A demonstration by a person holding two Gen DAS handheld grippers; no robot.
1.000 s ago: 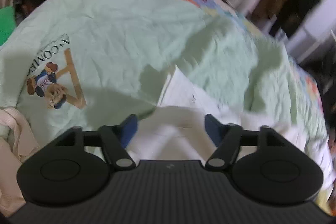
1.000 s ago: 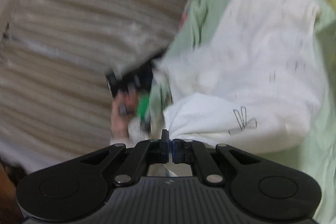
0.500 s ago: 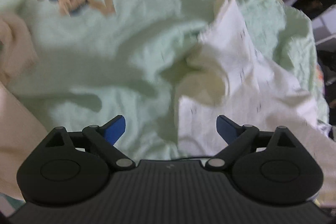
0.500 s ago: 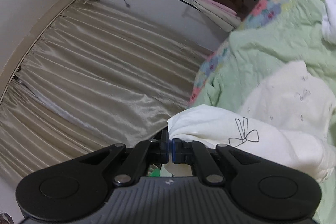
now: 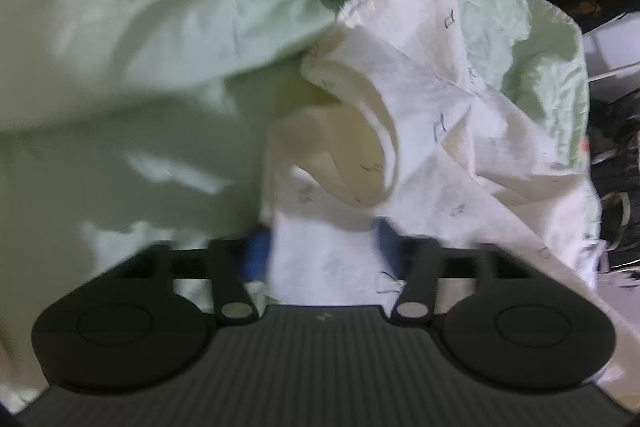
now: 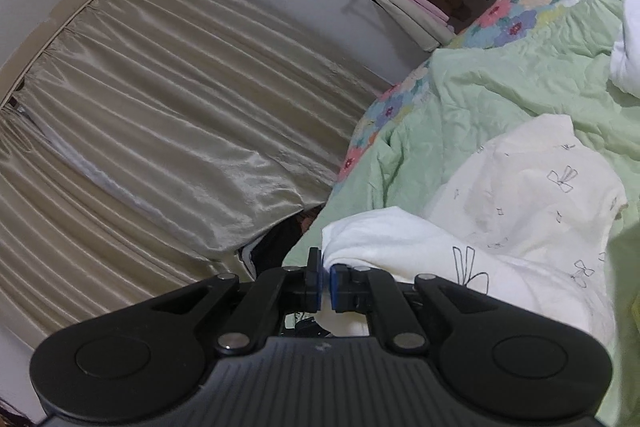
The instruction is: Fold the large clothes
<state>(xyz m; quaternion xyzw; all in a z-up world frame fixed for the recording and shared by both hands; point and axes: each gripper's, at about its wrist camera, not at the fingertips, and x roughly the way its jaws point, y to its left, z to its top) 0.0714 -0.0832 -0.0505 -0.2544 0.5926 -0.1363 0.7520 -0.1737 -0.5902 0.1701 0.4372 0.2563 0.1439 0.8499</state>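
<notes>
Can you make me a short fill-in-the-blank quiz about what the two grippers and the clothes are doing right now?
1. The right gripper is shut on a fold of the ____ garment.
2. The left gripper has its jaws ____, with white cloth lying between them.
3. The garment lies on a pale ____ quilt.
4. The small marks printed on the garment are ____.

Missing words: white; open; green; bows

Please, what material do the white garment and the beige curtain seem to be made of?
White garment: probably thin woven cotton, matte, softly crumpled, with small printed bows. Curtain: likely a satin-like synthetic, because its long pleats catch glossy highlights. Neither fibre can be confirmed from sight.
</notes>
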